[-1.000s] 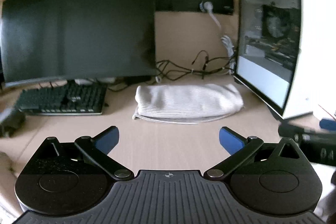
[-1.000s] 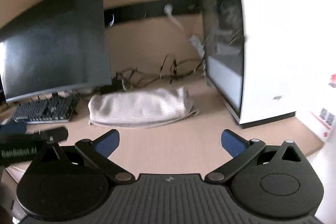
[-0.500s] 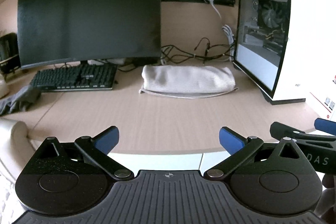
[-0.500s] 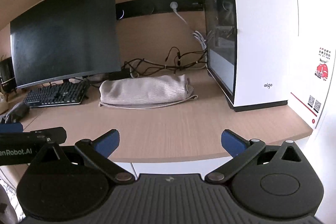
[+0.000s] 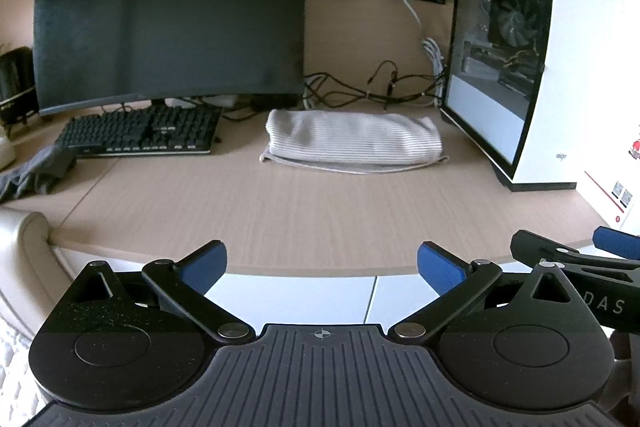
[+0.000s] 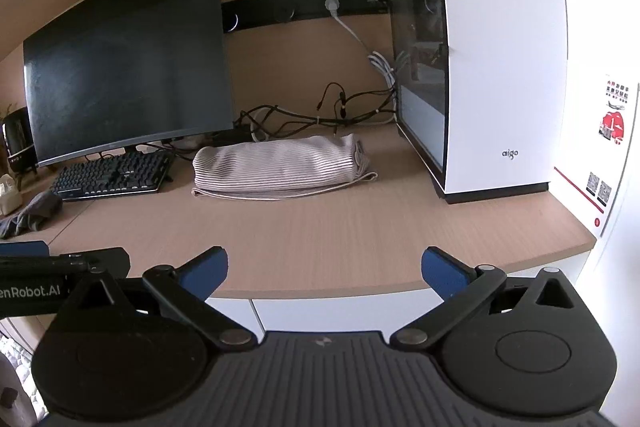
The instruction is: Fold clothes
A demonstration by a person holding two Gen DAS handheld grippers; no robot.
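Observation:
A white ribbed garment (image 5: 354, 141) lies folded in a long bundle at the back of the wooden desk (image 5: 300, 211), between the keyboard and the PC case; it also shows in the right wrist view (image 6: 280, 167). My left gripper (image 5: 322, 267) is open and empty, held off the desk's front edge, far from the garment. My right gripper (image 6: 324, 269) is open and empty, also in front of the desk edge. A grey cloth (image 5: 34, 173) lies crumpled at the desk's left end, also seen in the right wrist view (image 6: 30, 213).
A dark monitor (image 5: 168, 23) and black keyboard (image 5: 140, 131) stand at the back left. A white PC case (image 5: 520, 67) stands at the right. Cables (image 5: 372, 91) lie behind the garment. White drawer fronts (image 5: 304, 299) sit below the desk edge.
Both grippers have pulled back from over the desk to in front of its edge, so the garment looks farther away. Both stay open and empty. The garment has not moved.

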